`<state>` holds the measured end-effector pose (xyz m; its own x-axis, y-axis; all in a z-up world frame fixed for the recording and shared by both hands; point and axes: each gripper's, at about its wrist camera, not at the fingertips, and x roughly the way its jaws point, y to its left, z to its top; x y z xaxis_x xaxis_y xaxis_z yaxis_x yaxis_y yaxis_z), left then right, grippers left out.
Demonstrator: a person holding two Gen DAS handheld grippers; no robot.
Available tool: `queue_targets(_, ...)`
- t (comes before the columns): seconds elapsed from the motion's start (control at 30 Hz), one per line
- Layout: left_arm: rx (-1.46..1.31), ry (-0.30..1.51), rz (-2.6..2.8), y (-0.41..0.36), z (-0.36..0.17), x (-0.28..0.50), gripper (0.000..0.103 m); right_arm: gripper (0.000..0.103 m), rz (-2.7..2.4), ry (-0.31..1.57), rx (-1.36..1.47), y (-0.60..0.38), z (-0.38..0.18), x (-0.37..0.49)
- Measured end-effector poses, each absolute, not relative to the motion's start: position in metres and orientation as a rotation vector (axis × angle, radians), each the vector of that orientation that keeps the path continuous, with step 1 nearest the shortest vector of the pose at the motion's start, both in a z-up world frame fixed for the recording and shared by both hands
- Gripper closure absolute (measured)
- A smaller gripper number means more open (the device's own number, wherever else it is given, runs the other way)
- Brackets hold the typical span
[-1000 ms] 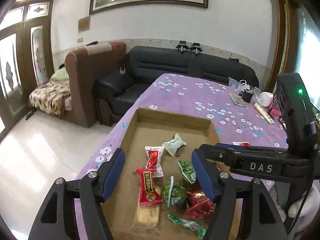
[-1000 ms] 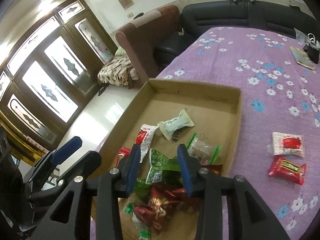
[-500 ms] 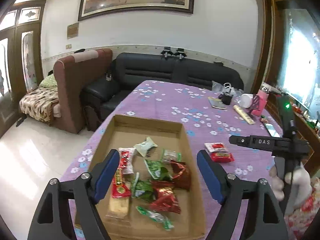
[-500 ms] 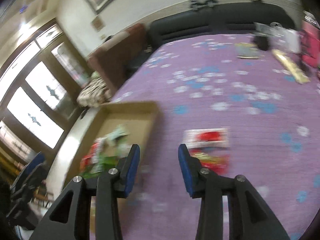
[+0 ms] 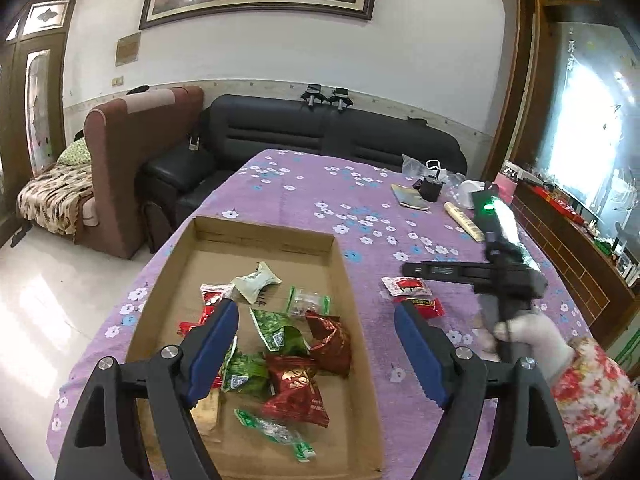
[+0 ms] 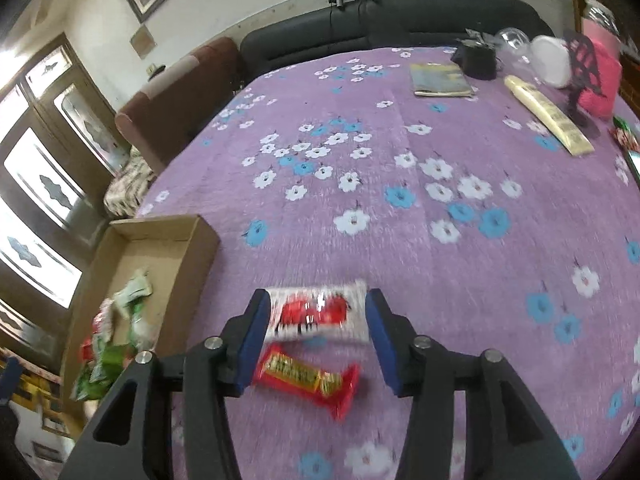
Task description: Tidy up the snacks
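A cardboard tray (image 5: pixel 224 248) on the purple flowered cloth holds several wrapped snacks in red, green and white. My left gripper (image 5: pixel 316 316) hangs open above the tray's near half, with nothing between its fingers. Right of the tray, two packets lie on the cloth: a white-and-red packet (image 6: pixel 316 314) and a red bar (image 6: pixel 308 376). My right gripper (image 6: pixel 318 300) hovers over them, jaws opening. The white-and-red packet lies framed between its fingertips and the pads are not pressing on it. The left wrist view shows the right gripper (image 5: pixel 412 269) from the side, above both packets (image 5: pixel 406 286).
At the table's far right lie a booklet (image 6: pixel 440 78), a black pouch (image 6: pixel 476 60), a cream tube (image 6: pixel 548 120), a white bowl (image 6: pixel 552 60) and a pink object (image 6: pixel 600 76). A black sofa (image 5: pixel 340 136) and a brown armchair (image 5: pixel 132 152) stand beyond the table.
My right gripper swung from above the tray to the right and down over the two packets on the cloth, and its jaws widened. My left gripper drew back a little and opened slightly wider.
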<state>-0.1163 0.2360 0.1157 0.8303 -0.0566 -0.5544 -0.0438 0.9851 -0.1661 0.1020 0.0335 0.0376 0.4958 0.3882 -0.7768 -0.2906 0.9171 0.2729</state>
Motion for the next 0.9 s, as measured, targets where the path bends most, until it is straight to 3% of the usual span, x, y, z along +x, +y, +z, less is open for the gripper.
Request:
queue_targets(0.13, -0.177, 0.588, -0.021, 0.235, 0.116, -0.115, 0.019, 0.053, 0.41, 0.979, -0.021, 0.053, 0.026, 0.108)
queue_targets(0.17, -0.178, 0.587, -0.026, 0.234, 0.116, -0.115, 0.019, 0.057, 0.422, 0.974, -0.071, 0.056, 0.026, 0.105)
queue_targets(0.2, -0.179, 0.587, -0.03, 0.233, 0.116, -0.115, 0.019, 0.066, 0.429, 0.983, -0.106, 0.058, 0.026, 0.101)
queue_targets(0.23, -0.181, 0.588, -0.033, 0.232, 0.116, -0.114, 0.019, 0.082, 0.428, 0.996, -0.132, 0.057, 0.028, 0.096)
queue_targets(0.27, -0.185, 0.59, -0.038, 0.231, 0.116, -0.114, 0.019, 0.088, 0.438, 1.009, -0.14, 0.055, 0.029, 0.091)
queue_targets(0.6, -0.155, 0.594, -0.155, 0.201, 0.119, -0.116, 0.019, 0.091, 0.427, 1.095, -0.144, -0.031, 0.035, 0.026)
queue_targets(0.7, -0.129, 0.61, -0.212, 0.181, 0.117, -0.115, 0.018, 0.087, 0.469, 1.05, -0.117, -0.054, 0.047, 0.015)
queue_targets(0.77, -0.113, 0.626, -0.247, 0.167, 0.113, -0.115, 0.018, 0.064, 0.495, 1.03, -0.132, -0.057, 0.051, 0.006)
queue_targets(0.8, -0.106, 0.632, -0.265, 0.16, 0.111, -0.115, 0.018, 0.058, 0.493, 1.025, -0.14, -0.055, 0.052, 0.005)
queue_targets(0.9, -0.064, 0.657, -0.344, 0.138, 0.104, -0.117, 0.018, 0.053, 0.516, 0.995, -0.136, -0.053, 0.053, 0.005)
